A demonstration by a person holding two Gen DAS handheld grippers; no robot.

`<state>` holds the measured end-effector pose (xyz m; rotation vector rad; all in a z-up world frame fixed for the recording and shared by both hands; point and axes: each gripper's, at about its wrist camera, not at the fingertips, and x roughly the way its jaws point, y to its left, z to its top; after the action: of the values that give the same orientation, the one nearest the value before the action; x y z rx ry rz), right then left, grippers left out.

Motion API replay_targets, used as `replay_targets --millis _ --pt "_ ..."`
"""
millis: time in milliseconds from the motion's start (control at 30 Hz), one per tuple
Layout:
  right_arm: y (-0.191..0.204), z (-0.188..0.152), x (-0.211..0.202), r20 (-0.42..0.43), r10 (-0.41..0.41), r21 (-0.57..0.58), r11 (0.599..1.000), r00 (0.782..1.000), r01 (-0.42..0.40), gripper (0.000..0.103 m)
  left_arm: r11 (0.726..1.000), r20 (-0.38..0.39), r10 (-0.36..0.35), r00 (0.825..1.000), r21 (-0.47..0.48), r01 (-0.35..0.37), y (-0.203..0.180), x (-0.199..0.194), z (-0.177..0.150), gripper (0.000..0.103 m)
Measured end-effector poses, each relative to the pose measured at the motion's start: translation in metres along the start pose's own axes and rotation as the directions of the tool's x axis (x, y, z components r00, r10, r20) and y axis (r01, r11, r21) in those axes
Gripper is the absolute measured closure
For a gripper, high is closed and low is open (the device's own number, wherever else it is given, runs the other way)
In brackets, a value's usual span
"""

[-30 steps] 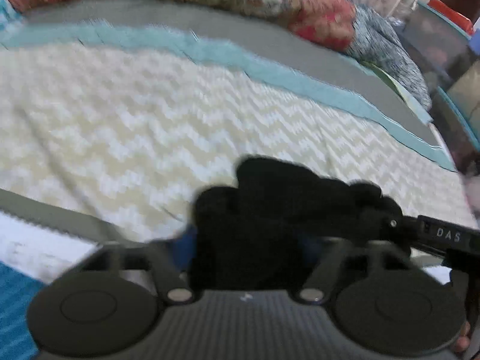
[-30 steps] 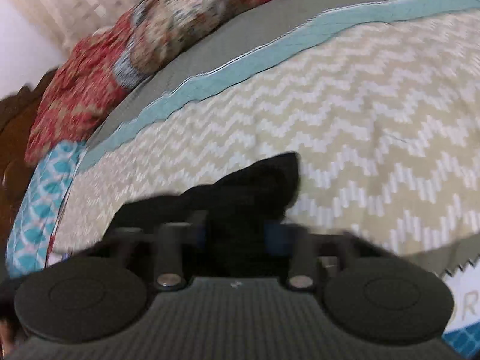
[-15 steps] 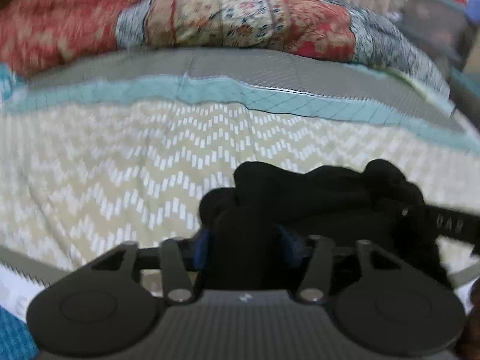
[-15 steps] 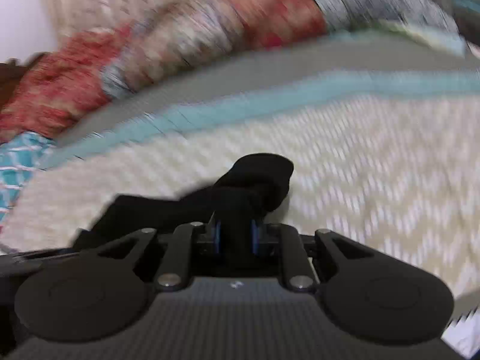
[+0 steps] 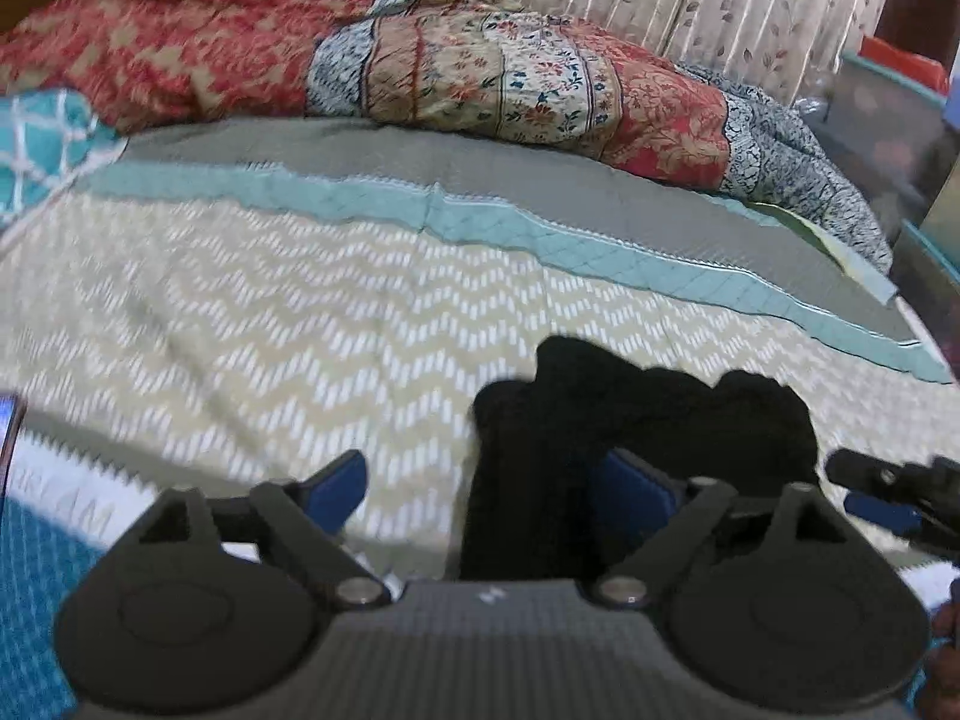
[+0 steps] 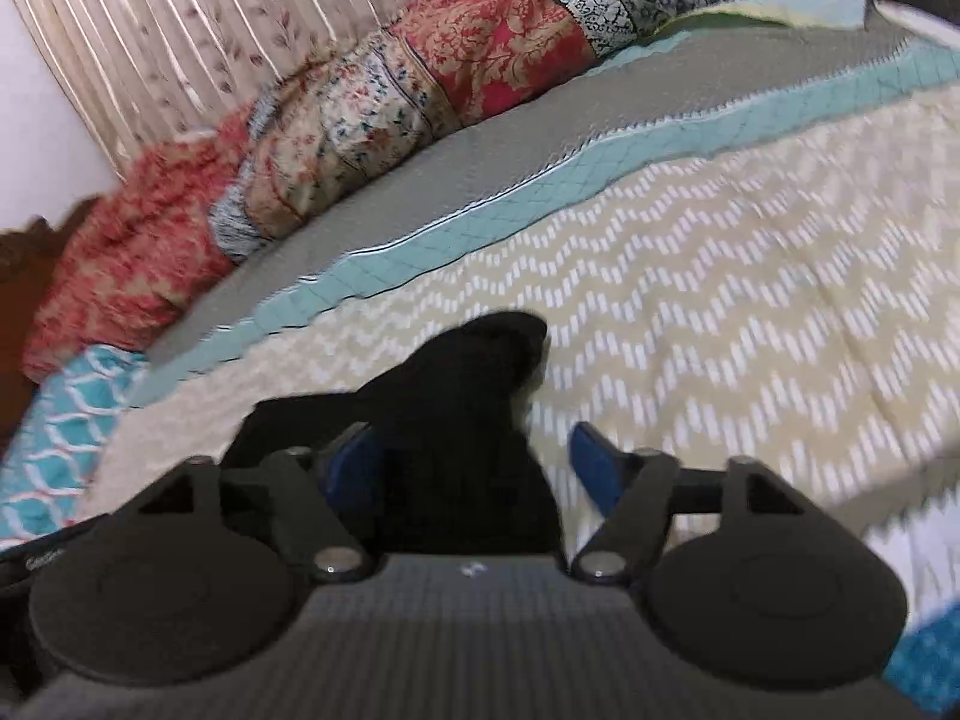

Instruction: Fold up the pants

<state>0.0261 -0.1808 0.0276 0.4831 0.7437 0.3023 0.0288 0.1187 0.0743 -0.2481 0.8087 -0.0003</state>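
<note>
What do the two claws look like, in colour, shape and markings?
The left claw and the right claw look alike: black linkage arms with silver pivot screws, blue pads, two round black discs, and a ribbed grey body with a small white mark. No cables show.

faint blurred lettering on white bedspread border (image 5: 90,516), unreadable, small pale script on black strap (image 6: 42,558), illegible

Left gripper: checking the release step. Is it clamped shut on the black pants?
No, the left gripper is open, its blue pads apart around the black pants.
</note>
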Motion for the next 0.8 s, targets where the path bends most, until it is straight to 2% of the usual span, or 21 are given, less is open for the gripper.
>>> replay_targets --millis 100,200,300,433,667,800 --pt "-0.006 -0.017 -0.009 -0.043 0.067 0.035 0.997 0.997 -0.066 0.016 0.999 -0.035 -0.032 0.999 -0.009 0.031 0.008 -0.003 -0.016 0.006" --pt "-0.005 -0.033 -0.013 -0.063 0.085 0.030 0.996 0.994 -0.083 0.016 0.999 -0.064 -0.033 0.997 -0.030 0.031 0.012 -0.001 -0.031 0.003" --pt "-0.002 -0.042 -0.010 -0.090 0.091 0.032 0.996 0.992 -0.089 0.016 0.993 -0.095 -0.061 0.994 -0.103 0.051 0.019 0.004 -0.039 0.000" --pt "-0.004 -0.049 0.000 -0.112 0.122 0.090 0.990 0.986 -0.112 0.012 0.979 -0.144 -0.105 0.984 -0.191 0.076 0.025 0.015 -0.044 0.000" --pt "-0.018 -0.055 0.004 -0.079 0.216 0.161 0.966 0.973 -0.201 0.000 0.986 -0.185 -0.088 0.979 -0.159 0.059 0.017 0.029 -0.050 0.000" --pt "-0.014 -0.061 0.000 -0.059 0.217 0.102 0.972 0.974 -0.210 0.000 0.989 -0.168 -0.089 0.982 -0.129 0.068 0.015 0.032 -0.054 0.000"
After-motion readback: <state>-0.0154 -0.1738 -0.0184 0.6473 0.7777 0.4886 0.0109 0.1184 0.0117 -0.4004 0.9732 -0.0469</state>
